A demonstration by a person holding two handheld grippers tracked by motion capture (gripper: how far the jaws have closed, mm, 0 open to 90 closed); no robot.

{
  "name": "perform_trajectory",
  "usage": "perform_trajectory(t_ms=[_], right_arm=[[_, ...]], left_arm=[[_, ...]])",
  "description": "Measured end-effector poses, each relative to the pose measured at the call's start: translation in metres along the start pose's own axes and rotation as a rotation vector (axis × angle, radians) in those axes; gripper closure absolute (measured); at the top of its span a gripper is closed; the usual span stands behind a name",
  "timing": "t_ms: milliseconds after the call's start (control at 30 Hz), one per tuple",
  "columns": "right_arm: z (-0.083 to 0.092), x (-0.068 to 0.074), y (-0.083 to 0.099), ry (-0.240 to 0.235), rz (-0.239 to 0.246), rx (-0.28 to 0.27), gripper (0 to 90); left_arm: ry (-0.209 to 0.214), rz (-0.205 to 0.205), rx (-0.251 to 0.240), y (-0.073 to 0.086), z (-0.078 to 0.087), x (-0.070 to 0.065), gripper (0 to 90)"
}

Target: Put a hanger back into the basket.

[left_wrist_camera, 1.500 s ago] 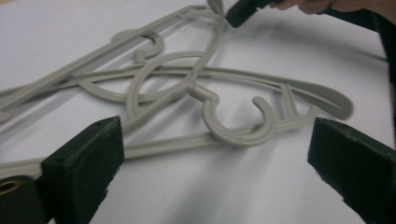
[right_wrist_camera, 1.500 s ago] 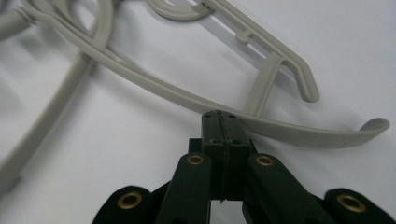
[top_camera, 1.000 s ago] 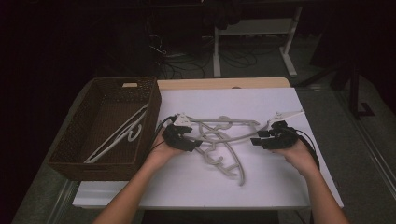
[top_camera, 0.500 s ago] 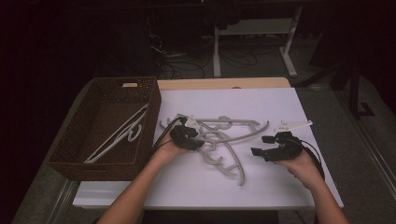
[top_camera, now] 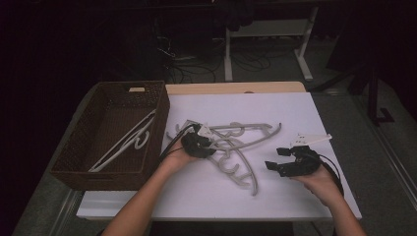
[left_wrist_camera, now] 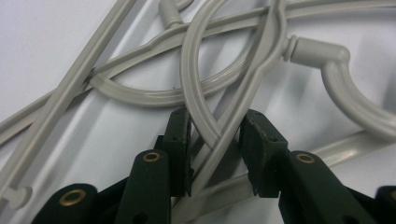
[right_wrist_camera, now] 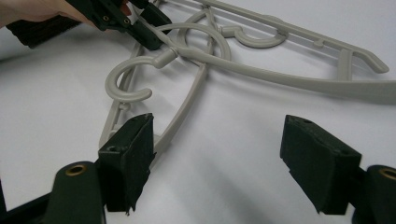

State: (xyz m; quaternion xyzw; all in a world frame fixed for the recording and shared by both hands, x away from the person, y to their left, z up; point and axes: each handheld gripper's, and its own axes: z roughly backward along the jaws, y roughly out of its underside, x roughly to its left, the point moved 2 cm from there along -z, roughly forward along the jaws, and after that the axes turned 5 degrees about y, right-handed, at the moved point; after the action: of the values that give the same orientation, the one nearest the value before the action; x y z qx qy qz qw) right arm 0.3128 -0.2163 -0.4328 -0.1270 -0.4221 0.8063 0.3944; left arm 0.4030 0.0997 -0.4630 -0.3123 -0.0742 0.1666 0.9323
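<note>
1. Done: pale plastic hangers (top_camera: 129, 143) already lie in the dark woven wicker basket (top_camera: 162, 105), at 9 o'clock on the white table (top_camera: 295, 113).
2. In hand: the left gripper (left_wrist_camera: 215, 140) has just been closing; its jaws stand narrow around crossed bars of the tangled grey plastic hangers (top_camera: 236, 152) at the table's centre (pads apparently not yet pressing).
3. Left: the right gripper (right_wrist_camera: 217, 158), at 4 o'clock, has been opening and is wide and empty; the tangle awaits moving.
</note>
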Motion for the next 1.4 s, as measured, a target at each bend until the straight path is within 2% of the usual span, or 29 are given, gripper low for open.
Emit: perform_trajectory(t_ms=[500, 633, 767, 967, 1200, 1267, 1400], right_arm=[[0.003, -0.005, -0.001, 0.009, -0.013, -0.022, 25.8], [0.003, -0.005, -0.001, 0.009, -0.013, -0.022, 26.1], [0.003, -0.005, -0.001, 0.009, -0.011, -0.024, 26.2], [0.003, -0.006, -0.001, 0.011, -0.01, -0.024, 26.2], [0.004, -0.005, -0.002, 0.011, -0.01, -0.029, 26.2], [0.004, -0.005, -0.002, 0.012, -0.008, -0.033, 26.2], [0.005, -0.005, -0.002, 0.011, -0.01, -0.035, 26.2]], left_arm=[[0.032, -0.027, 0.019, -0.003, 0.0, -0.003, 70.1], [0.05, -0.023, 0.021, -0.003, 0.0, -0.003, 72.6], [0.067, -0.016, 0.021, -0.003, 0.0, -0.003, 79.3], [0.081, -0.005, 0.001, -0.005, 0.003, -0.005, 80.7], [0.089, 0.03, -0.039, -0.02, 0.024, -0.01, 81.0], [0.089, 0.048, -0.047, -0.026, 0.032, -0.012, 81.1], [0.08, 0.053, -0.068, -0.038, 0.053, -0.015, 81.3]])
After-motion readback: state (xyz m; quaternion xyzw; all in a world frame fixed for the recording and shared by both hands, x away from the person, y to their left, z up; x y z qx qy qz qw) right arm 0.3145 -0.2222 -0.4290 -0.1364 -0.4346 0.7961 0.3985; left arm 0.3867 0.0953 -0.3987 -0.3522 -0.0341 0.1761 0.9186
